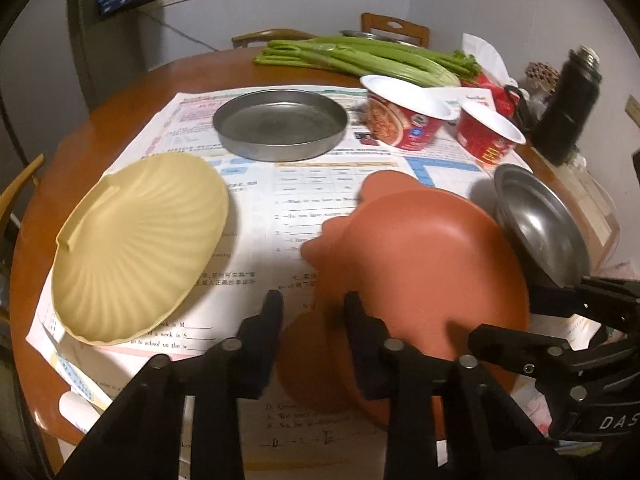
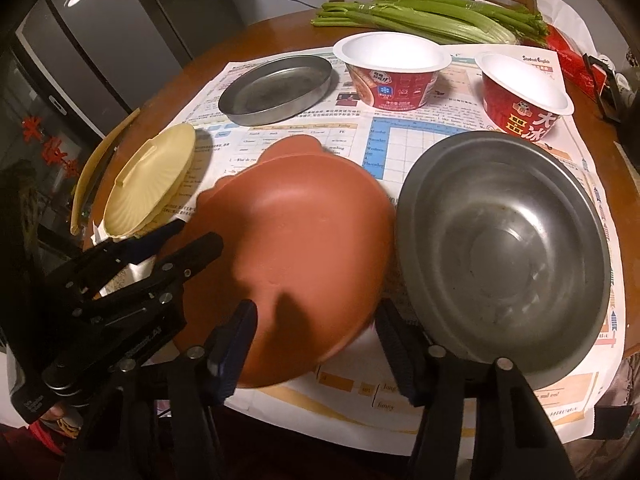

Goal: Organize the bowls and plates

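Observation:
A terracotta plate (image 1: pixel 432 256) (image 2: pixel 304 224) with ear-like bumps lies at the near middle of the paper-covered round table (image 1: pixel 132 92). My left gripper (image 1: pixel 314 304) (image 2: pixel 199 232) is shut on its left rim, one finger inside and one outside. My right gripper (image 2: pixel 316 316) (image 1: pixel 528 308) stands open, with the plate's near right edge between its fingers. A cream shell-shaped plate (image 1: pixel 140 248) (image 2: pixel 154 176) lies to the left. A steel bowl (image 1: pixel 540 220) (image 2: pixel 504 248) sits right of the terracotta plate, almost touching it. A shallow steel pan (image 1: pixel 280 122) (image 2: pixel 276 86) rests farther back.
Two red instant-noodle cups (image 2: pixel 392 68) (image 2: pixel 524 96) stand behind the plates. Celery stalks (image 1: pixel 360 58) lie along the far edge. A dark bottle (image 1: pixel 568 104) and red packaging crowd the right side. Printed worksheets (image 1: pixel 304 184) cover the tabletop. Chairs ring the table.

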